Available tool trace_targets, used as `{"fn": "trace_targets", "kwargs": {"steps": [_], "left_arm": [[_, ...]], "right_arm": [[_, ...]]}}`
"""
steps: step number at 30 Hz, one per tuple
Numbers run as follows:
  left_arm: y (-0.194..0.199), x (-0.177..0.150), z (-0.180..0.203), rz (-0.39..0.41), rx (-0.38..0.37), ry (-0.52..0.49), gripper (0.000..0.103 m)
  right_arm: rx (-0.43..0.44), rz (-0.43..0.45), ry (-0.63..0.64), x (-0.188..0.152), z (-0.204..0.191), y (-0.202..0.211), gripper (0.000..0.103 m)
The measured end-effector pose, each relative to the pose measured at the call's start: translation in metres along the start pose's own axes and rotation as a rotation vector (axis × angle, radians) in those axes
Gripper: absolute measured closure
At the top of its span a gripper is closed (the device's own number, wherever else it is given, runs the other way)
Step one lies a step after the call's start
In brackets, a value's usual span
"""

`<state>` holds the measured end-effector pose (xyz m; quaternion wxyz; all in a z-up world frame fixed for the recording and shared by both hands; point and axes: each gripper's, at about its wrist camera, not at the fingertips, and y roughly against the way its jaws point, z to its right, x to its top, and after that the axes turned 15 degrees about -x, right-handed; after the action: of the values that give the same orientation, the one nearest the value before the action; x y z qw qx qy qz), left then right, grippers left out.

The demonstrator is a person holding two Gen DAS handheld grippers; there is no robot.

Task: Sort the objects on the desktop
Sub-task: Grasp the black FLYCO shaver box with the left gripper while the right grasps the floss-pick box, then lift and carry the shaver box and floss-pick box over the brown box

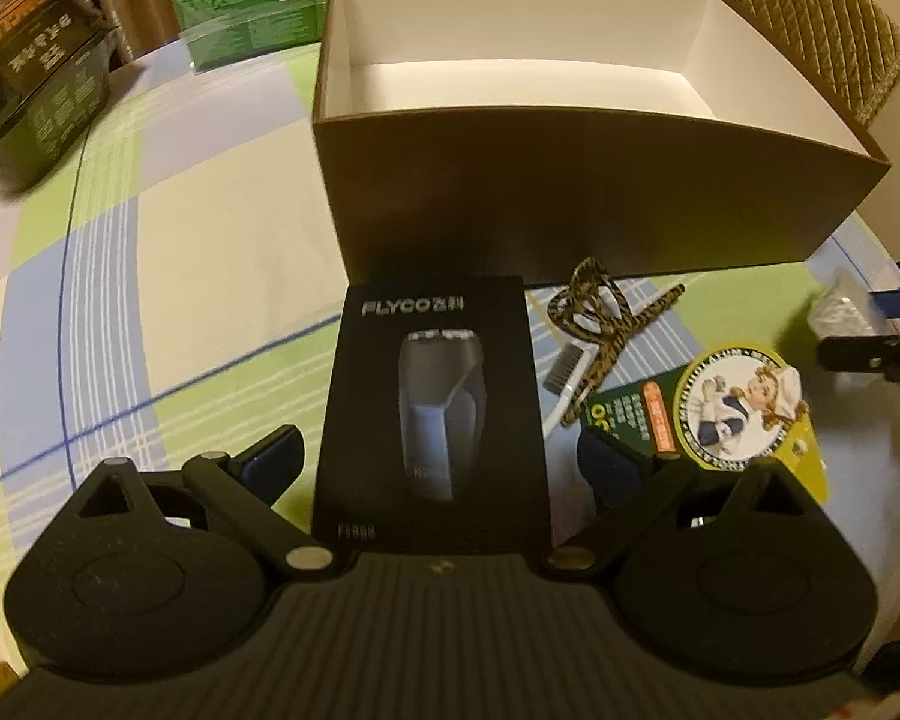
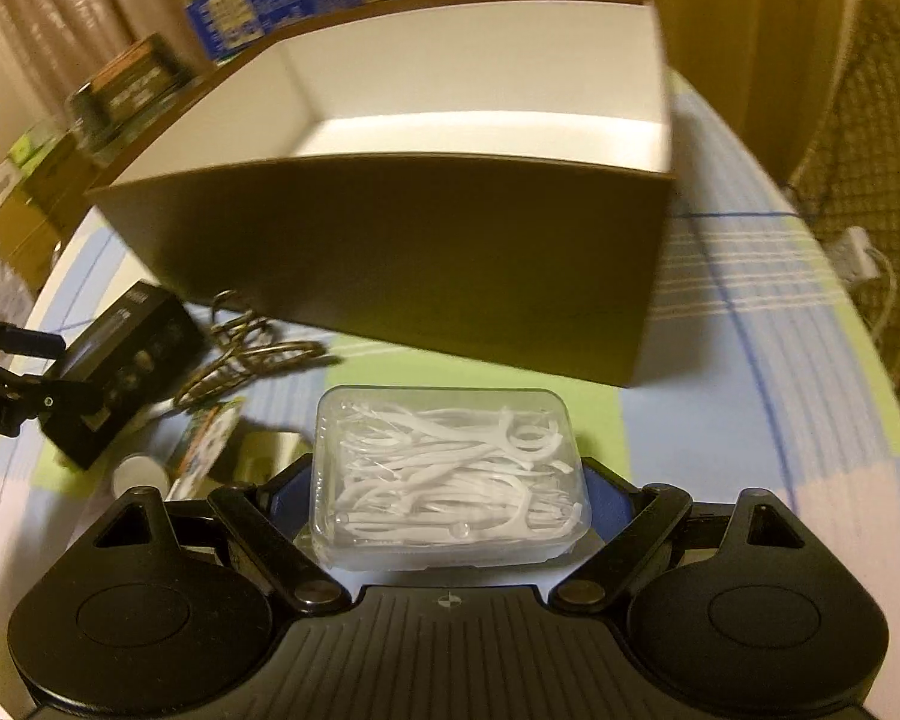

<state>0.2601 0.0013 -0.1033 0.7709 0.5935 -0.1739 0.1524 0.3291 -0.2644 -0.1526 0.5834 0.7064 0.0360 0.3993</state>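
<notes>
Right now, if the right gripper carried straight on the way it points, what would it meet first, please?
Probably the brown box: its near wall stands directly ahead of the right gripper, which is shut on the floss-pick case. Only tablecloth shows between them, though depth is unclear.

A matt brown cardboard box [image 1: 570,204] with a smooth white paper lining stands on a checked cloth tablecloth [image 1: 150,276]. Before it lie a black cardboard shaver box [image 1: 432,414] with a slight sheen, a leopard-print plastic hair clip [image 1: 600,324] and a glossy printed card [image 1: 720,408]. A clear, glossy plastic case of white plastic floss picks [image 2: 447,474] sits between matt black plastic gripper fingers [image 2: 258,534].
</notes>
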Motion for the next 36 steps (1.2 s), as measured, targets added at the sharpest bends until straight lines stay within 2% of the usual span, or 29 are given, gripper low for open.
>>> {"fn": "trace_targets", "kwargs": {"steps": [5,7,16,26,36], "left_arm": [[-0.013,0.011,-0.005,-0.019,0.005,-0.034,0.014],[-0.017,0.015,-0.005,-0.024,0.004,-0.039,0.025],[-0.014,0.012,-0.005,0.006,0.007,-0.046,0.027],[0.037,0.002,-0.004,0.107,0.028,-0.021,0.027],[0.092,0.021,0.014,0.245,0.033,-0.079,0.027]], "right_arm": [[-0.036,-0.002,-0.038,-0.004,0.010,0.005,0.017],[-0.043,-0.001,-0.046,-0.007,0.012,0.009,0.017],[-0.066,0.017,-0.076,-0.014,0.020,0.024,0.017],[-0.057,0.063,-0.063,-0.011,0.019,0.045,0.017],[0.000,0.177,0.007,0.018,0.011,0.085,0.017]]}}
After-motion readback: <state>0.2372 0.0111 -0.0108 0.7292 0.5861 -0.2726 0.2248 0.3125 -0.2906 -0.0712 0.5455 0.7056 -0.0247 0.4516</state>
